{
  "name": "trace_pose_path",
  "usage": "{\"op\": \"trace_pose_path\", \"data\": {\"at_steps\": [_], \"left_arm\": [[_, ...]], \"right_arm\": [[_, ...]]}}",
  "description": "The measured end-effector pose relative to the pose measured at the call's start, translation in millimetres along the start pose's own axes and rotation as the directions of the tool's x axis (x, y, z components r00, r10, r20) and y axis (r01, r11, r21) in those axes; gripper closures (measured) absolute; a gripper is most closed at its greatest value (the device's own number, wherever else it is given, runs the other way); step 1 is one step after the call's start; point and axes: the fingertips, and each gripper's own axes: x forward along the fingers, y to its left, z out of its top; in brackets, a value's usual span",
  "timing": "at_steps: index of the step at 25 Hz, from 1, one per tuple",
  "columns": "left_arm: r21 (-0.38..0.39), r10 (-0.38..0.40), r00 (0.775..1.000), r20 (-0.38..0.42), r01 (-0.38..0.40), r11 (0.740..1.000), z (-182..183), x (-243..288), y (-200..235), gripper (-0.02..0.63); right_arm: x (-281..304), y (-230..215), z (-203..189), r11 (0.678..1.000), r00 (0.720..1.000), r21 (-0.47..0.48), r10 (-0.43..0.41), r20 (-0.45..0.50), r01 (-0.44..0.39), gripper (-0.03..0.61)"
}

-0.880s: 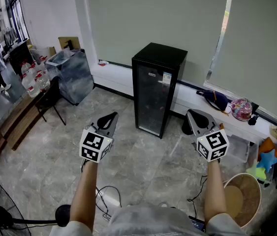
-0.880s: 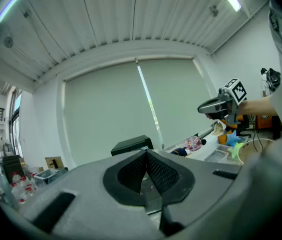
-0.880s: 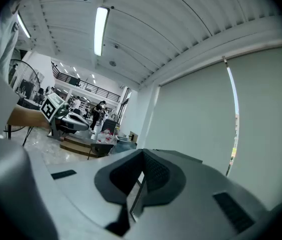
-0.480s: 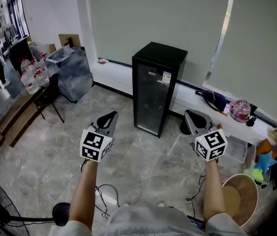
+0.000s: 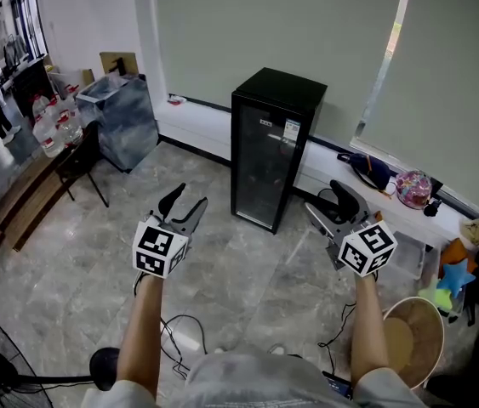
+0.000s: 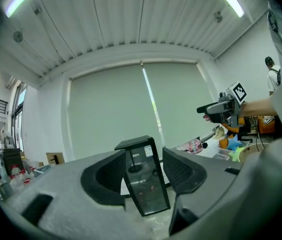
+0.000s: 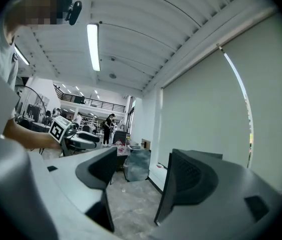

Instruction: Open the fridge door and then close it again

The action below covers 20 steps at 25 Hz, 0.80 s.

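Nearest to us, both grippers are held out at the ends of the person's forearms. The left gripper has its jaws apart with nothing in them, and so does the right gripper, which is spread even wider. Under them there is only the grey floor and a loose cable.

Farther on, the black fridge stands against the low ledge under the blinds, well apart from both grippers. Its glass door looks shut, so we judge that the task is at the approach and the opening has not begun. In the left gripper view the fridge appears between the jaws, but only far behind them. The right gripper looks off toward the side of the room.

The next move calls for coming close and bringing one gripper to the free edge of the door, then closing on it and pulling.

Some things stay unclear. We cannot make out a handle, nor which side carries the hinges, and the dark glass hides what is inside.
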Motion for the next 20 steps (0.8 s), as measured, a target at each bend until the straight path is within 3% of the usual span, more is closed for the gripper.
{"op": "trace_pose_path", "data": {"at_steps": [9,20], "left_arm": [[-0.018,-0.024,0.999,-0.031,0.023,1.0,-21.7,-26.8,39.3,0.411],[-0.079,-0.032,0.999,-0.03,0.03,0.996,-49.5,-40.4,85.4,0.411]], "right_arm": [[25.1,41.9,-10.3,1.0,0.996,-0.029,-0.014,-0.083,0.012,0.255],[63.4,62.9,-15.9,0.996,0.992,-0.066,-0.071,-0.103,0.064,0.253]]}}
